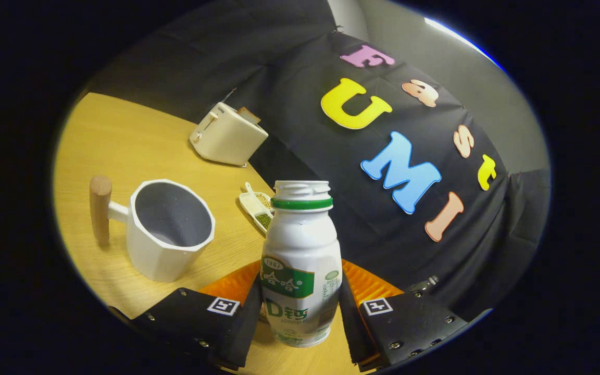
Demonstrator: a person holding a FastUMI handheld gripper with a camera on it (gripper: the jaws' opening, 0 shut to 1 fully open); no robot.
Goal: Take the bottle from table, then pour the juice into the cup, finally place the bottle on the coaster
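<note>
**Two fingers on the bottle, pour not yet done**

One grip to report: gripper [300, 307] is clenched on the bottle [301, 271], a finger pressing each side of its lower body. Bottle is uncapped, upright relative to the fingers, green ring under the open neck. Whole view is tilted, so the bottle probably leans a bit toward the cup [167, 229] in real terms; can't tell if its base is touching the table [117, 140].

Cup sits ahead and to the left of the fingers, well apart from the bottle mouth, wooden handle pointing away from the bottle. Inside looks empty. Orange coaster [367, 284] lies just behind the bottle, showing on both sides of it.

Risks from here, my read:
- Grip is low on a smooth plastic body; tipping could make it rotate or slip between the pads.
- Open neck: fast swing toward the cup spills early on the table.
- Mouth short of the rim = juice down the cup's outside.
- Small dish [256, 205] and toaster [227, 136] beyond are clear of the path.
</note>
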